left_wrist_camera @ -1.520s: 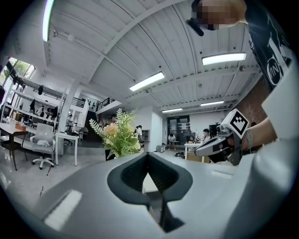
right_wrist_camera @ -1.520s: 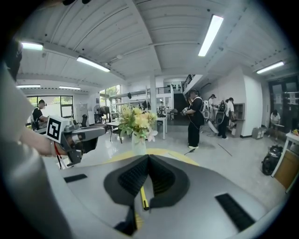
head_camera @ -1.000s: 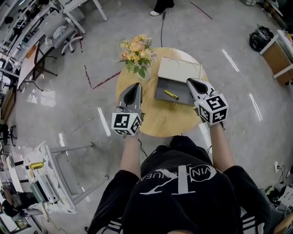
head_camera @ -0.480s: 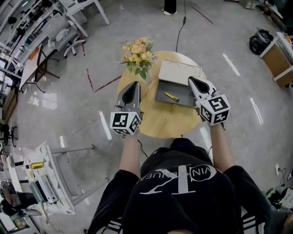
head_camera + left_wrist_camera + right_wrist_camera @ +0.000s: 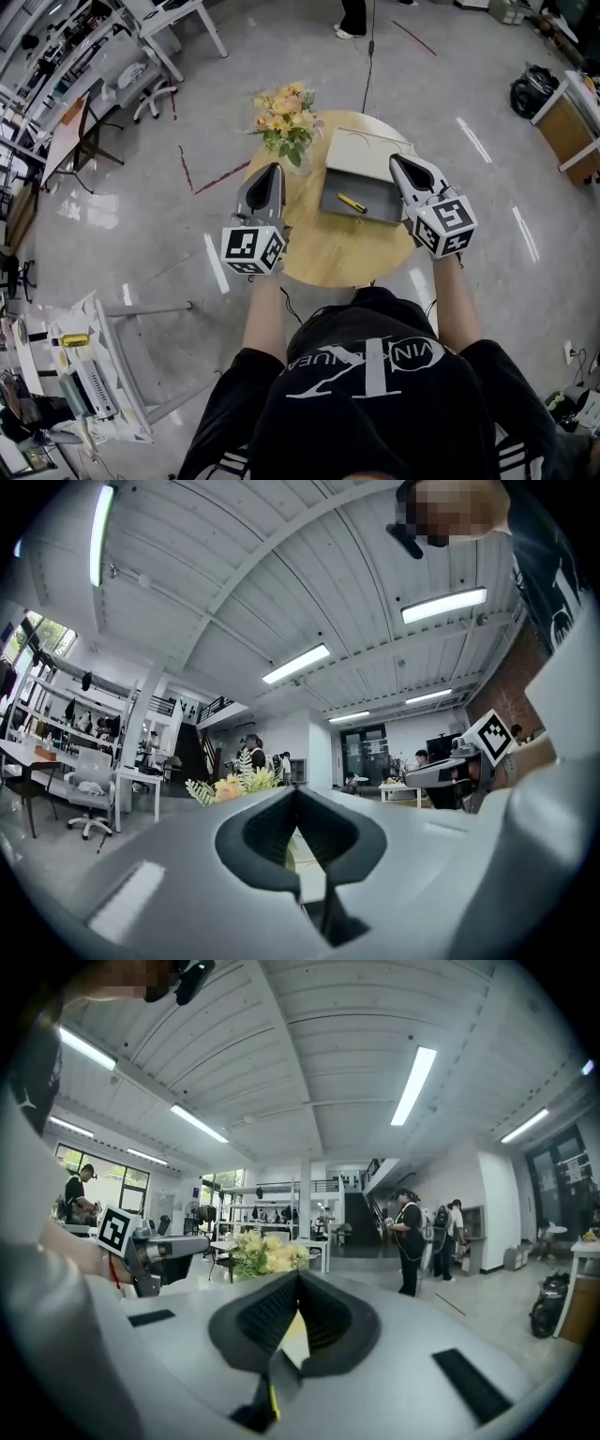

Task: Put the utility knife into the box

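Utility knife (image 5: 352, 202): slim, yellow, lying diagonally inside the open grey box (image 5: 373, 186). Left gripper (image 5: 275, 168) and right gripper (image 5: 395, 158) both pinched closed, empty.

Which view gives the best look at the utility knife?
The head view: the yellow utility knife lies plainly inside the open box. Both gripper views look out across the room and show nothing recognisable of it.
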Demonstrator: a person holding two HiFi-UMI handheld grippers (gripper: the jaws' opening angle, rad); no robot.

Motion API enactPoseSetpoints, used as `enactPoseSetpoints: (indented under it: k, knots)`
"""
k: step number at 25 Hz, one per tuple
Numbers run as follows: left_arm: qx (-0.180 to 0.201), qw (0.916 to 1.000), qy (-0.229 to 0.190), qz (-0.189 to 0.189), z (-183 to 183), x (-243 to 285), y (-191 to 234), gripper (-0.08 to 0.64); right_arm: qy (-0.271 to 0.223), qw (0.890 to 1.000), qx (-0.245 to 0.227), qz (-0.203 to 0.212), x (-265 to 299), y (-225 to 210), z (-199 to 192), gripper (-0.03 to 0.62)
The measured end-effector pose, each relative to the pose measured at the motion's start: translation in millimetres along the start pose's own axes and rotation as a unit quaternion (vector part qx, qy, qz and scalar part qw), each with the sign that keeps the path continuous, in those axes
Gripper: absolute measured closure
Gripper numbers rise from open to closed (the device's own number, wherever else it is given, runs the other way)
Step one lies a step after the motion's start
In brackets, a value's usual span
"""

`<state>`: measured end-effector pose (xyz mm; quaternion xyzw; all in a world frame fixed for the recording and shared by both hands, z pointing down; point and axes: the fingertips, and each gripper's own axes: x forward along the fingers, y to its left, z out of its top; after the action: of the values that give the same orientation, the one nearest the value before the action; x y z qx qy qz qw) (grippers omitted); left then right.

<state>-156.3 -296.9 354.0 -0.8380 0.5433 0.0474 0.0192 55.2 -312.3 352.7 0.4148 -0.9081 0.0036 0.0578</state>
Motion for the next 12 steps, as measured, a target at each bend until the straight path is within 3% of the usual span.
enactPoseSetpoints:
  k: [12]
  knots:
    - [0.000,0.9999,-0.005,0.010,3.7,5.8,8.3,0.551,-0.008,1.000,-0.004,0.002,4.2,-6.0,3.2,0.578]
